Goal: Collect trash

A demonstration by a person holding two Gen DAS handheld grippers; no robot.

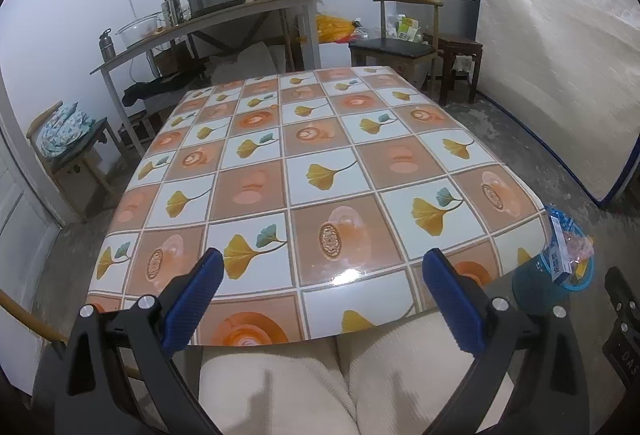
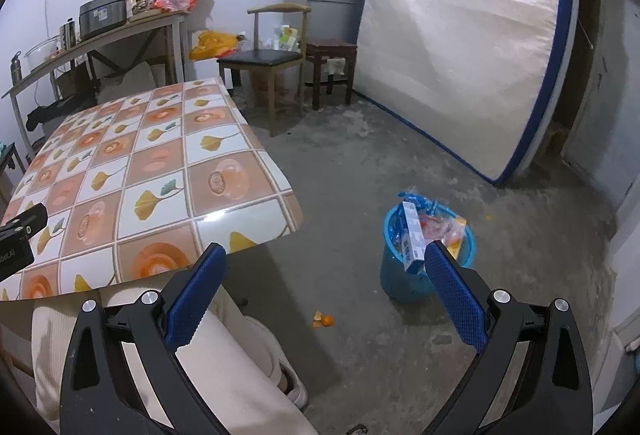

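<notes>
Two blue-padded tongs, left gripper (image 1: pixel 322 291) and right gripper (image 2: pixel 325 285), both spread wide, empty. Blue plastic bin (image 2: pixel 404 275) on floor right of patterned oilcloth table (image 2: pixel 160 163), overfull; risk: wrappers spill. Orange peel scrap (image 2: pixel 323 321) near bin, easily missed.

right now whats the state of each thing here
left tool: open, holding nothing
right tool: open, holding nothing
blue bin: upright on the floor, filled with trash
white carton: standing in the bin, sticking out above the rim
orange peel: lying on the floor
</notes>
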